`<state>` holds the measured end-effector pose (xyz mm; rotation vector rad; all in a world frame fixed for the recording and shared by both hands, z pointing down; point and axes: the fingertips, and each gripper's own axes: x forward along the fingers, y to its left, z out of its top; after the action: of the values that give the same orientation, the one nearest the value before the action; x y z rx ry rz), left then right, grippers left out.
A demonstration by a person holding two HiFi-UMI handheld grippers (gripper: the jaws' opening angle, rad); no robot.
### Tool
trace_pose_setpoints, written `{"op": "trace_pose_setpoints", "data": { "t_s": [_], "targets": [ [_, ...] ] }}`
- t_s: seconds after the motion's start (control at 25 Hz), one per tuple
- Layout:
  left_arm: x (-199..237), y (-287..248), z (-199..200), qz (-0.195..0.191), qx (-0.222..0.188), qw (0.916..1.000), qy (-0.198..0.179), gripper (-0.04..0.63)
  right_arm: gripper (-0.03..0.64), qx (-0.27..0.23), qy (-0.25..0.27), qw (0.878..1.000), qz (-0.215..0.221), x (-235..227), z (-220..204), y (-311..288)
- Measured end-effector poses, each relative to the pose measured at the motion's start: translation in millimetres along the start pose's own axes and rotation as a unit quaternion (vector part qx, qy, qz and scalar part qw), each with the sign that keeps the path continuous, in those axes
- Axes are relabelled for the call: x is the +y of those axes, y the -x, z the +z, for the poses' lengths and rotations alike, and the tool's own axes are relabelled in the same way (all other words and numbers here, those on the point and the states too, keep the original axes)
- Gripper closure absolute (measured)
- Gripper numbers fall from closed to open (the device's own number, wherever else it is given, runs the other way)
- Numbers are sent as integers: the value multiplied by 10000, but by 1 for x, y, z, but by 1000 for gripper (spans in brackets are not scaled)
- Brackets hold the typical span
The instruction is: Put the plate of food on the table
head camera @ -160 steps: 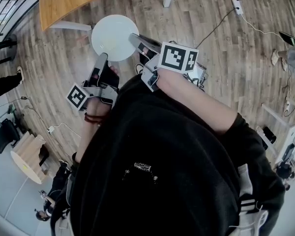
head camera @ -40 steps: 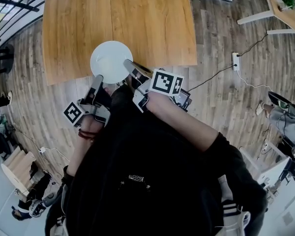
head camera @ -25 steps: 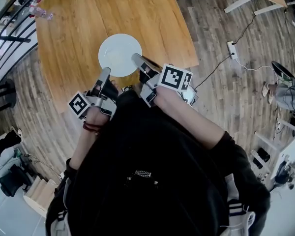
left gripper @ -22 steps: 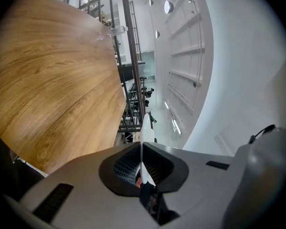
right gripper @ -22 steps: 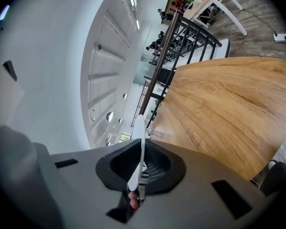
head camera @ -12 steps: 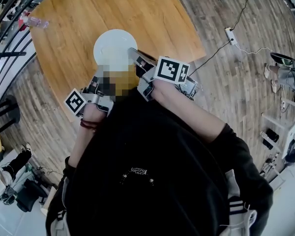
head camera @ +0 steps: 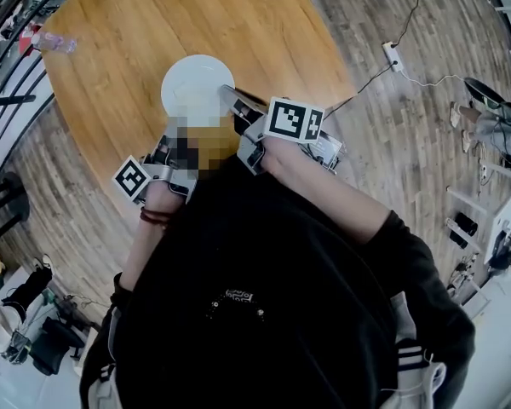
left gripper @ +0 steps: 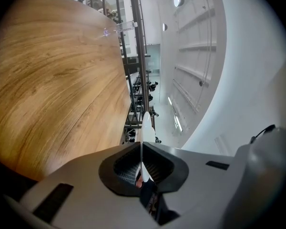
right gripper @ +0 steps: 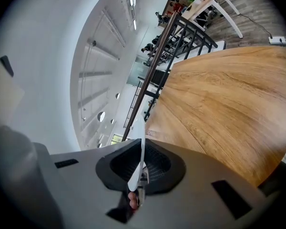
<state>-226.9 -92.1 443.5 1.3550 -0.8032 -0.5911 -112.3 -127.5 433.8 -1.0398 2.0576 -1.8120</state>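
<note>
A white round plate (head camera: 194, 85) hangs over the near part of the round wooden table (head camera: 136, 24), carried by both grippers. No food shows on its face. My right gripper (head camera: 232, 98) pinches the plate's right rim. A blurred patch hides the left gripper's jaw tips in the head view. In the left gripper view the plate (left gripper: 146, 126) stands edge-on between the jaws of my left gripper (left gripper: 142, 168), which is shut on it. The right gripper view shows the same thin rim (right gripper: 140, 144) clamped in the right gripper (right gripper: 140, 170), with the table (right gripper: 224, 104) to the right.
A clear plastic bottle (head camera: 51, 41) lies on the table's far left side, near a dark railing (head camera: 8, 66). A power strip with a cable (head camera: 390, 54) lies on the plank floor to the right. A person's legs (head camera: 494, 122) show at the right edge.
Over the last second the plate has come a little further in over the table, still held by both grippers. Since half a second ago it has barely moved.
</note>
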Motion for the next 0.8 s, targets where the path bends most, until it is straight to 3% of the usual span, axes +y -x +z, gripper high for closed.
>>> {"op": "trace_pose_setpoints", "data": {
  "t_s": [0.36, 0.8],
  "targets": [
    [-5, -16, 19, -15, -440, 9990, -89, 577, 589, 422, 102, 9989, 161, 2, 21, -28],
    [34, -29, 34, 263, -926, 9953, 69, 577, 589, 1074, 67, 9942, 93, -32, 24, -68]
  ]
}}
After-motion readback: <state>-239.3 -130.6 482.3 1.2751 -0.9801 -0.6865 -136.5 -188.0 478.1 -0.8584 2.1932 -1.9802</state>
